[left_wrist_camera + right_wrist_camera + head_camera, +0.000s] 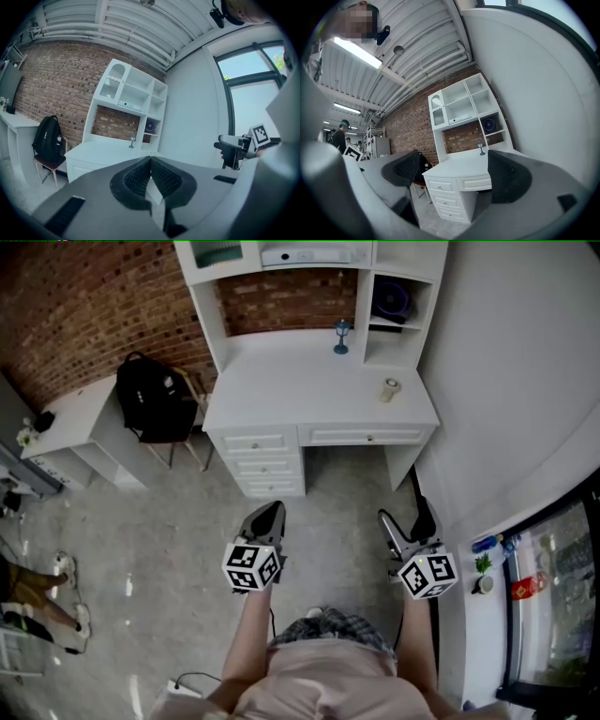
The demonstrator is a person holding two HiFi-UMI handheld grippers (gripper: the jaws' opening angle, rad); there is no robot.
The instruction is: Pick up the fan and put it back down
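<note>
The fan (394, 301) is small, round and dark blue, and stands in the lower right cubby of the white hutch on the desk (281, 390). It also shows far off in both gripper views, as the fan (150, 125) and the fan (490, 124). Both grippers hang over the floor, well short of the desk. My left gripper (271, 512) is shut, its ribbed pads (140, 177) pressed together with nothing between them. My right gripper (406, 517) stands wide open and empty, and the desk shows through the gap of the right gripper (454, 166).
A small blue stemmed ornament (341, 337) and a pale round object (390, 389) sit on the desktop. A black backpack (153, 397) rests on a chair left of the desk, beside a white side table (70, 423). A white wall runs along the right, and a person's feet (61, 587) show at far left.
</note>
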